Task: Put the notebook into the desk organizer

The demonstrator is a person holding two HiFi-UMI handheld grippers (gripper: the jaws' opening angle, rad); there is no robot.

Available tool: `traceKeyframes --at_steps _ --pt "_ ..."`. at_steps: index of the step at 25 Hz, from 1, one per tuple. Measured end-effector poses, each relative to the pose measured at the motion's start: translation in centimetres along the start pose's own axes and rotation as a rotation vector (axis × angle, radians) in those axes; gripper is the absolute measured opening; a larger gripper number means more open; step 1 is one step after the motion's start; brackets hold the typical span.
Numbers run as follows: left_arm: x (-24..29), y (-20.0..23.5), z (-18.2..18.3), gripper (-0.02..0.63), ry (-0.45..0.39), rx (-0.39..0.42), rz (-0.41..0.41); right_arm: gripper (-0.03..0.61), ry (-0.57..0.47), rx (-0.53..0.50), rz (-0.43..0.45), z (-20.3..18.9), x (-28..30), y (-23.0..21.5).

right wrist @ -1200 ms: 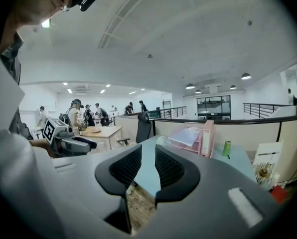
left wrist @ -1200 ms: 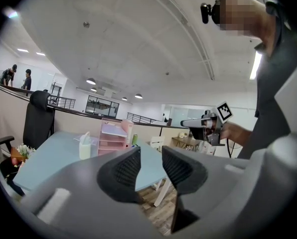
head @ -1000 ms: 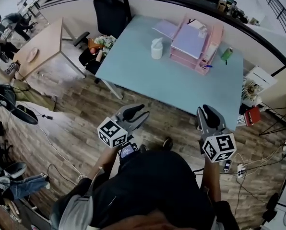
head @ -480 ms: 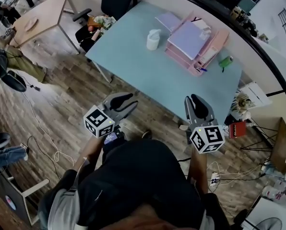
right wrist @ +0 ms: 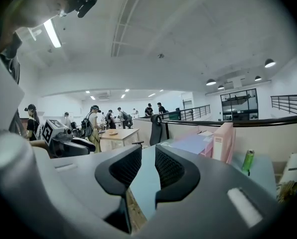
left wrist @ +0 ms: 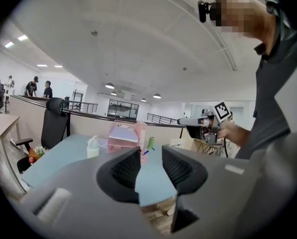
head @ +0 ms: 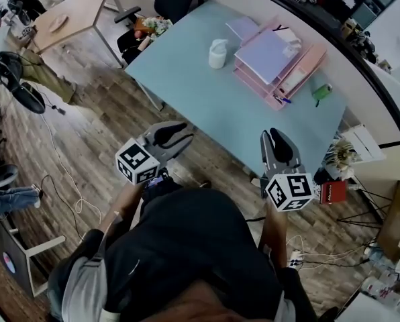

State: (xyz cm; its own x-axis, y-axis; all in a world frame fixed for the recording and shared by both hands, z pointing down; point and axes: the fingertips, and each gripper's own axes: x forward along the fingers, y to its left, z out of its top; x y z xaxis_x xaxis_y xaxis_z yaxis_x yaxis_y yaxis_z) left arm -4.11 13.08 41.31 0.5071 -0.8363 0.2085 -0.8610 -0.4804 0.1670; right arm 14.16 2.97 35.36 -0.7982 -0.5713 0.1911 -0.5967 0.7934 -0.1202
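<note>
While the person stands on the wooden plank floor [head: 99,136] short of the pale blue tabletop [head: 200,96], both tools are best carried level and kept clear of its near edge. Both the left tool [head: 184,132] and the right tool [head: 276,134] have their ribbed pads a little apart, gripping nothing (only the room shows between them). One thin lilac notebook [head: 242,27] lies flat on the tabletop just beside the pink plastic desk organizer [head: 306,62]. A second lilac cover [head: 270,45] lies in its top tray, so this could be before the filing or after it.

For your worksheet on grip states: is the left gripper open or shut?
Open. The left gripper's jaws stand apart with nothing between them; the blue table shows through the gap.
</note>
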Motion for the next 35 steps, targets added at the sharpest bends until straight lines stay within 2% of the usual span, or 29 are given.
traceKeyframes --at_steps 7,14,23,35 --pt "2.3 0.0 0.6 0.176 0.019 0.009 -0.040 0.081 0.010 0.031 -0.037 -0.9 -0.5 -1.8" --pt "5.6 1.5 1.3 0.176 0.029 0.023 -0.134 0.081 0.003 0.041 -0.134 -0.6 -0.4 -4.0" --pt "8.8 6.4 4.2 0.176 0.008 0.055 -0.257 0.081 -0.003 0.045 -0.262 1.1 2.5 -5.0" --pt "11.3 12.8 5.1 0.176 0.029 0.050 -0.401 0.081 0.004 0.061 -0.402 2.6 7.2 -4.3"
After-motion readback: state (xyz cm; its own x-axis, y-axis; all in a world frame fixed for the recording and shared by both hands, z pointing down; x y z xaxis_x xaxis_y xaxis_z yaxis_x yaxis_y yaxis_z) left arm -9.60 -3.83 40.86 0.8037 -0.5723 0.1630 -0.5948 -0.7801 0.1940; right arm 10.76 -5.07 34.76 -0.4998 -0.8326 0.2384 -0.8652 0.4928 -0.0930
